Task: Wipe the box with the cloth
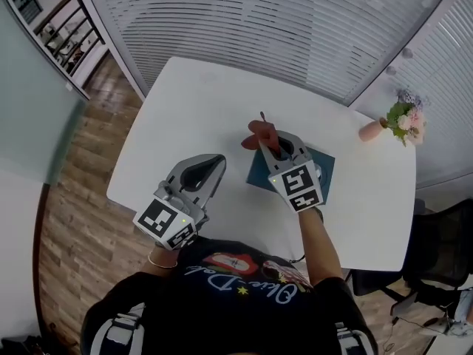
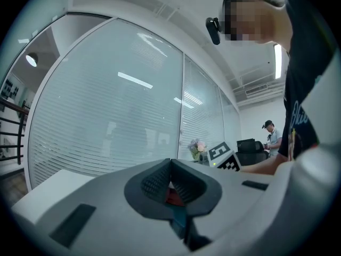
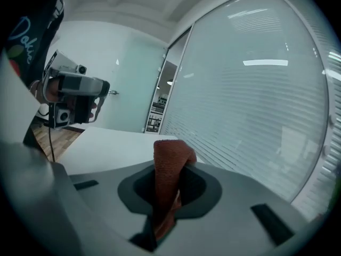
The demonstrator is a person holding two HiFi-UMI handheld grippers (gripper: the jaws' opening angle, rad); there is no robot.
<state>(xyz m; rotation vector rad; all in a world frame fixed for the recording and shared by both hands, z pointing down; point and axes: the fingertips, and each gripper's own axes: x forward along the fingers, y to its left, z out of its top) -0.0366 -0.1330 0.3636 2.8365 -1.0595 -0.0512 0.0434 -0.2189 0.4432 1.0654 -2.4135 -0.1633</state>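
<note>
White desk (image 1: 192, 102) with rounded corners stands on a brown wood-plank floor (image 1: 81, 168), seen from above. White slatted blinds (image 1: 259, 21) behind glass run along the far side of the room and round to the right. A pale frosted glass wall (image 1: 29, 102) stands on the left.

A dark teal box (image 1: 257, 174) lies flat on the desk, near the front edge and right of centre. The right gripper (image 1: 275, 145) hangs over the box. Its fingers (image 3: 194, 185) are clamped on a rust-red cloth (image 3: 169, 169), which stands up in a fold above them. In the head view the cloth sticks out past the box's far left corner.

The left gripper (image 1: 218, 159) is held over bare desk, just left of the box and not touching it. Its fingers (image 2: 157, 183) are pressed together with nothing between them.

A small pink vase of flowers (image 1: 401, 118) stands at the far right edge of the desk. A black chair (image 1: 443, 242) sits on the floor beyond the right end.
</note>
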